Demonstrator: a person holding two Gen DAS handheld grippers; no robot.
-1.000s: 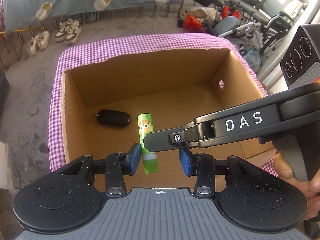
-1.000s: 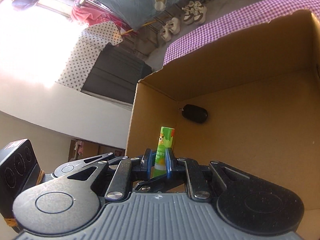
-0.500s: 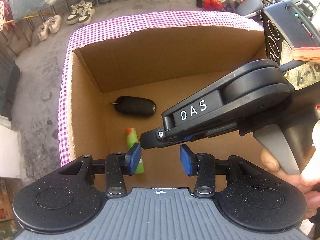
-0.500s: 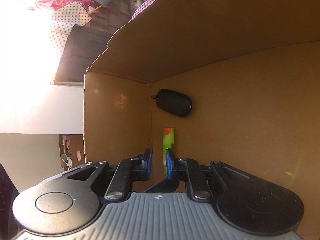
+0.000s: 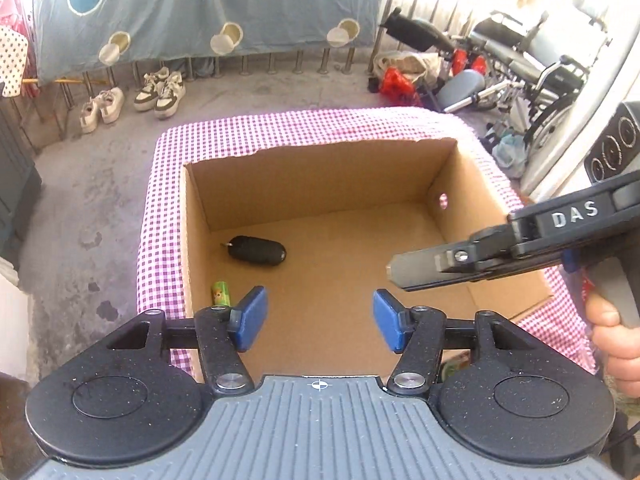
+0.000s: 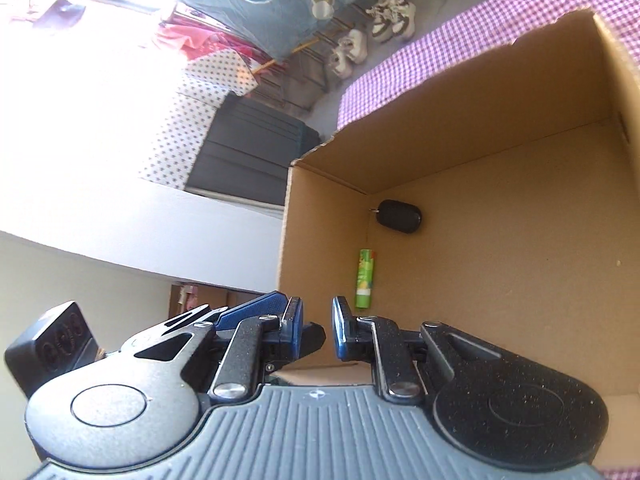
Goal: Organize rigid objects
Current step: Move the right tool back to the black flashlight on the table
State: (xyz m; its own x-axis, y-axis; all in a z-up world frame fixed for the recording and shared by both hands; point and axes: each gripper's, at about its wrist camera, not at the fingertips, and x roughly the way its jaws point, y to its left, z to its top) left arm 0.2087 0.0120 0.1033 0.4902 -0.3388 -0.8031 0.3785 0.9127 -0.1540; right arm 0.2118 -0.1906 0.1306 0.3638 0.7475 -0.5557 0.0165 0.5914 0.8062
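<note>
The green tube (image 5: 221, 294) is mostly hidden in the left wrist view, only its top end pokes out behind the left hand-held gripper's (image 5: 319, 320) blue pad and the cardboard box (image 5: 320, 168) wall. The box's near wall is covered by the gripper bodies in both views. The print on the tube is too small to read. The hand (image 5: 618, 344) on the right hand-held gripper (image 5: 400, 270) is cut off at the picture's edge. Top left of the right wrist view is blown out white.
</note>
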